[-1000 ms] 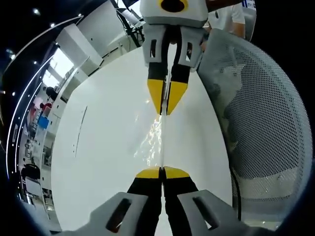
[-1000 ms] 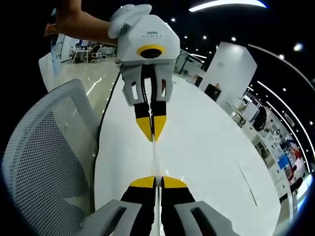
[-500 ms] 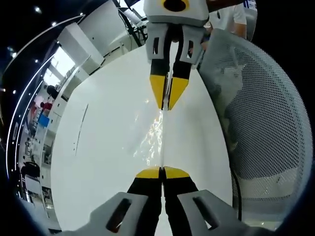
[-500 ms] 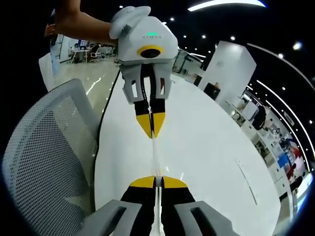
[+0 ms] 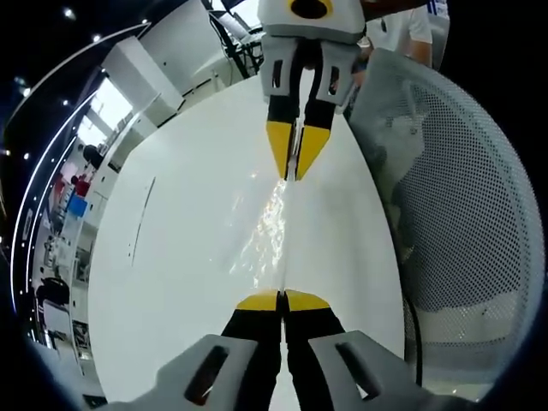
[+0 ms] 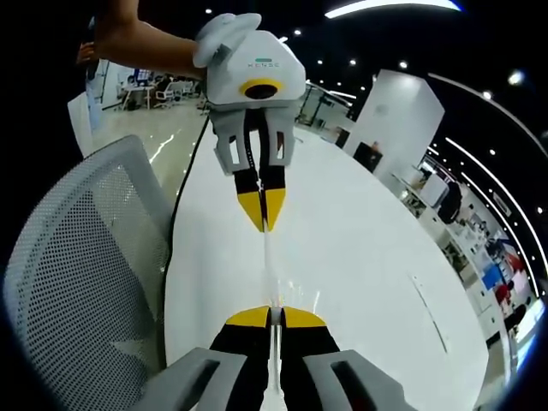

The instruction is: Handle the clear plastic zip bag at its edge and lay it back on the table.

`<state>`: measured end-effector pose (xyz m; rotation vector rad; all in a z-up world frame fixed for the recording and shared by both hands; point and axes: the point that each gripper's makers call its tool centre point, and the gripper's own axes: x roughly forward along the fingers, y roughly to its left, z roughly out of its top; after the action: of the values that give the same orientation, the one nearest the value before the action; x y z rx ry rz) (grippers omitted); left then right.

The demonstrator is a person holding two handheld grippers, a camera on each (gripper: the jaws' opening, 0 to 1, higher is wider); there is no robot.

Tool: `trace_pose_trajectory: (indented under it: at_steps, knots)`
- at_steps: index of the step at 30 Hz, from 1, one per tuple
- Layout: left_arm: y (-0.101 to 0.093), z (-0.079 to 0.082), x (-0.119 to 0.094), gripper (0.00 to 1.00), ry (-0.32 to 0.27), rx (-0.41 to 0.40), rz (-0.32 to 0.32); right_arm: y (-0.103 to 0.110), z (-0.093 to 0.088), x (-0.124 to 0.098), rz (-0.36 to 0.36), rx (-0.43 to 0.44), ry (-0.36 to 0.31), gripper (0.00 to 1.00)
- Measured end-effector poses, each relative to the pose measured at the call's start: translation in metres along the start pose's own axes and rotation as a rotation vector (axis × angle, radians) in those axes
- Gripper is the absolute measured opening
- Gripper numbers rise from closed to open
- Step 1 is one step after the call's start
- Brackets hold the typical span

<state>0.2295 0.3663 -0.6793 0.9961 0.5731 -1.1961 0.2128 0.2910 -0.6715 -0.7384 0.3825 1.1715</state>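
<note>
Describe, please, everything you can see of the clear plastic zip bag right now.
The clear plastic zip bag is thin, glossy film, seen almost edge-on as a taut strip with glinting highlights. It hangs above the white table, stretched between the left gripper and the right gripper, each shut on one end. Its zip and contents cannot be made out.

We barely make out the clear zip bag [image 5: 276, 231] above the white table [image 5: 188, 257]: mostly glints, its outline lost. The mesh chair [image 5: 454, 214] beside the table is cut off.
</note>
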Motion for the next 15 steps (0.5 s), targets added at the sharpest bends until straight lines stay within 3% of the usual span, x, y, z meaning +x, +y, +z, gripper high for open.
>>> trace_pose_trajectory:
  at_steps: [15]
  knots:
    - [0.0028,-0.0045,-0.0019,0.0,0.004,-0.012,0.007,-0.0021,-0.0052,-0.0032,-0.009,0.009,0.006,0.0]
